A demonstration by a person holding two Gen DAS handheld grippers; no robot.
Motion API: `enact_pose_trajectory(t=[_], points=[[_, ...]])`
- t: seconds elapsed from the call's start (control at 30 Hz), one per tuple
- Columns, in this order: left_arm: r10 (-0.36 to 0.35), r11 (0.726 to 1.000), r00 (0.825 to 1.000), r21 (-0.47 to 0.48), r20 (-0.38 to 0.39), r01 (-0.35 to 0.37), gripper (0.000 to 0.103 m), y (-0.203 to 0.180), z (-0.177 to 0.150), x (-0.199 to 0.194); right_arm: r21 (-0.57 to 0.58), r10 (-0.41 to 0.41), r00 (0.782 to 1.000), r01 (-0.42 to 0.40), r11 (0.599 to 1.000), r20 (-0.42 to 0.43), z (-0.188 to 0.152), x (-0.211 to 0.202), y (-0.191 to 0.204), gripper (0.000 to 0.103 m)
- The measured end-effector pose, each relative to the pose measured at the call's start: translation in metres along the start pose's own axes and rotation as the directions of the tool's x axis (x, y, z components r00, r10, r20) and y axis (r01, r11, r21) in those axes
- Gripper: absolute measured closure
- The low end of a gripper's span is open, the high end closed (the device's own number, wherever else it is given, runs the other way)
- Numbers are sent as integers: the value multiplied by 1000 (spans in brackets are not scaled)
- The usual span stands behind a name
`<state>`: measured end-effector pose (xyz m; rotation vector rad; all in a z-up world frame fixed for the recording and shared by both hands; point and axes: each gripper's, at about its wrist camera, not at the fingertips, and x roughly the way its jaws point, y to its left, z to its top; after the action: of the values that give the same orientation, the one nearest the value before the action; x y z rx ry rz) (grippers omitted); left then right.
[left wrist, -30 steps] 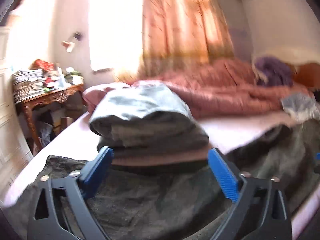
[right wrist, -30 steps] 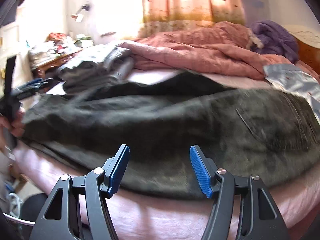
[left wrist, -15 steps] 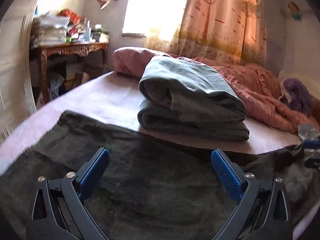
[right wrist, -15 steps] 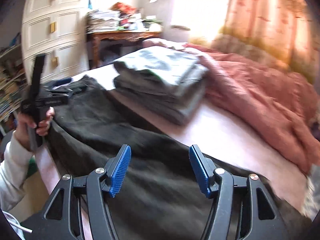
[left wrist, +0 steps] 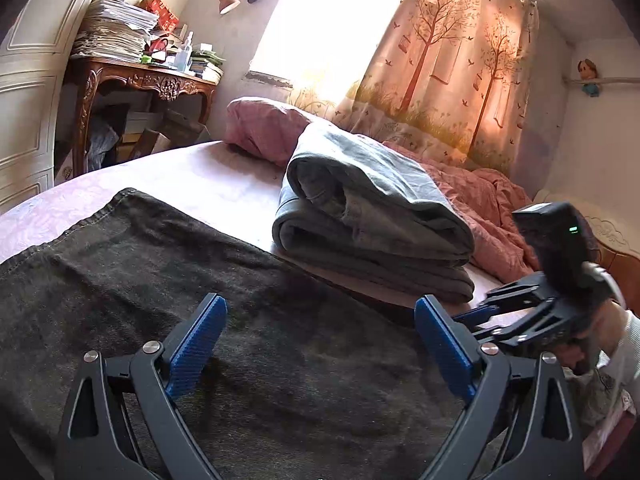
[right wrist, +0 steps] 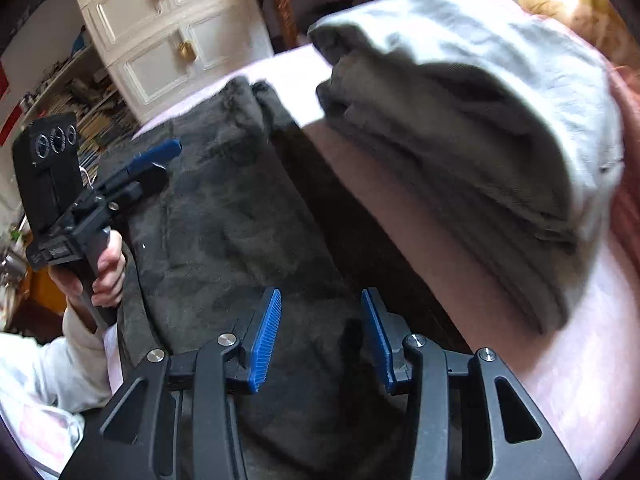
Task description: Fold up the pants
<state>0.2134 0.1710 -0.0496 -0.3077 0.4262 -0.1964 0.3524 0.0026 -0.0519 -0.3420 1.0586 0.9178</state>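
Note:
Dark olive pants lie spread flat on the pink bed sheet; they also show in the right wrist view. My left gripper is open and empty, hovering low over the pants. My right gripper is open and empty, just above the dark fabric; it also shows at the right edge of the left wrist view. The left gripper shows in the right wrist view, held in a hand over the pants' near edge.
A stack of folded grey garments sits on the bed just beyond the pants, close to my right gripper. A pink quilt and pillow lie behind. A cluttered wooden table and white cabinet stand at the left.
Both grippers have swung toward the pants' left end and lowered over the fabric. The right gripper has come in close beside the folded stack. Both stayed open.

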Motion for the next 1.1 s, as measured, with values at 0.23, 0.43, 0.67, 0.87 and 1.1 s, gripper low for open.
enact_pose_trajectory(t=[0.23,0.43,0.67,0.87,1.1], points=[[-5,1000,1000,21,26,5,9,-5,-1,-5,-145,37,998,-44,988,-50,19,24,10,77],[-5,1000,999,28,44,4,9,-6,-2,-9,-114,64,998,-66,991,-26,19,28,7,96],[0,1000,998,2,65,-1,9,-2,-2,-13,-80,-347,909,373,924,233,9,3,67,101],[2,1000,998,-6,63,-2,9,0,-1,-13,-33,-290,939,301,953,187,16,3,63,103],[-5,1000,998,-2,60,5,9,0,-1,-12,61,-98,987,91,994,124,10,-9,17,81]])
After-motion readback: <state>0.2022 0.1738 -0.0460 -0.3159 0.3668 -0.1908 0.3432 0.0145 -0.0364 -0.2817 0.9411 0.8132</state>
